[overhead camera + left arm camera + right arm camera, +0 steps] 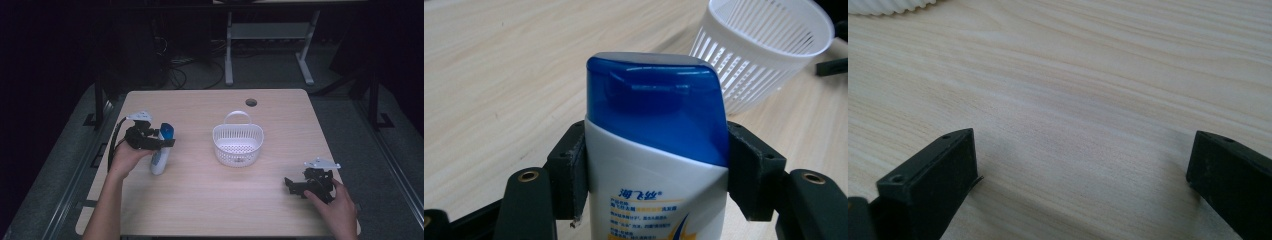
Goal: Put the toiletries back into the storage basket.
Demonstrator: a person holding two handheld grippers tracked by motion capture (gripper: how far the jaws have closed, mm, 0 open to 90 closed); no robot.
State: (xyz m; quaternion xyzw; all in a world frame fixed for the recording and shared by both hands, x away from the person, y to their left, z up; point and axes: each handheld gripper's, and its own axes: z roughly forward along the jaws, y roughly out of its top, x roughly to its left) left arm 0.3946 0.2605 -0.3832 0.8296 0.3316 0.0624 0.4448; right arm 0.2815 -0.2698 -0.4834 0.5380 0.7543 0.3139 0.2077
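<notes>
Jaws around bottle (656,165) (basket (238,142) bare)

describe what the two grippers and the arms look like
Both are black handheld tools. The left gripper and right gripper each carry a grey three-cornered plate on top. A black cable loops from the left one. The jaws are blocky black pads with small screw holes. Forearms are bare, no sleeves.

We see a white slatted basket (238,145) with a handle standing on the wooden table (200,200), between the left gripper and the right one, near the far edge's round cable hole (251,102).
</notes>
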